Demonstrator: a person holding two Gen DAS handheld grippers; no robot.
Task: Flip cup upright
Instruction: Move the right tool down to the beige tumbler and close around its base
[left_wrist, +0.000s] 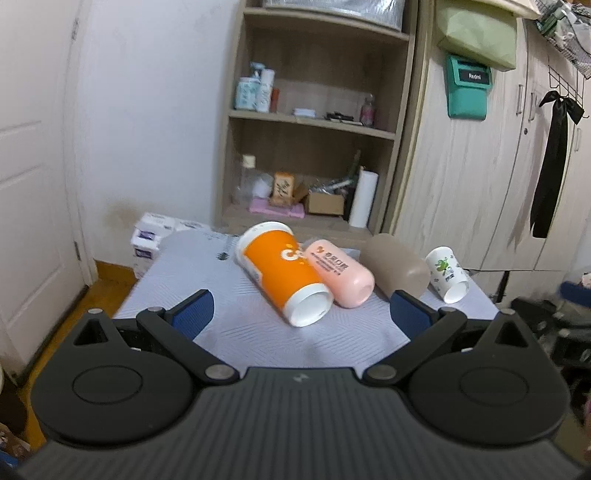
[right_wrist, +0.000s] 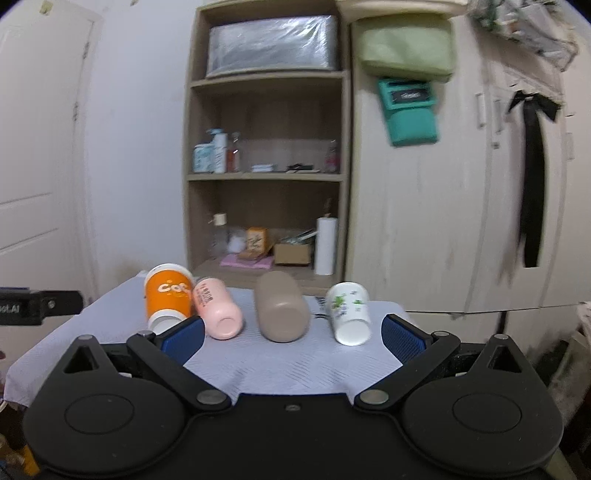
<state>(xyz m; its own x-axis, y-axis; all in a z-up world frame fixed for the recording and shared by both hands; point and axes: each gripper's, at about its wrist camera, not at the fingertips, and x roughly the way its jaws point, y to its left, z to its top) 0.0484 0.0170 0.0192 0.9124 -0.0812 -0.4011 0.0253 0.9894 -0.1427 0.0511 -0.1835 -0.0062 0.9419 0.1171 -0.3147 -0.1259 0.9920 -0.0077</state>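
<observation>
Left wrist view: your left gripper (left_wrist: 301, 308) has its fingers (left_wrist: 195, 314) spread wide, blue pads facing each other, holding nothing and touching nothing. Between them, farther out on the desk (left_wrist: 184, 266), lies the orange cup (left_wrist: 279, 271) on its side, its white open mouth turned toward your camera. Take that orange cup as the reference. The pink cup (left_wrist: 340, 273) lies just right of it, touching it along the flank, also on its side. Right of the pink one, the beige cup (left_wrist: 397, 264) lies with its closed base toward you; your right-hand finger overlaps its lower edge in the frame, and contact cannot be confirmed. Farthest right of the orange cup, the white cup with green print (left_wrist: 447, 273) lies on its side, apart from the others.

Right wrist view: your right gripper (right_wrist: 293, 334) also has its fingers (right_wrist: 404, 338) wide apart and empty. The orange cup (right_wrist: 168, 295) sits at the left of the row, partly hidden behind your left-hand pad. To its right come the pink cup (right_wrist: 218, 314), the beige cup (right_wrist: 282, 312) and the white cup with green print (right_wrist: 351, 314), all tipped over on the desk (right_wrist: 280, 365). The white cup lies closest to the gap centre's right side. Behind the orange cup stands a wooden shelf unit (right_wrist: 267, 177). No cup is upright.
</observation>
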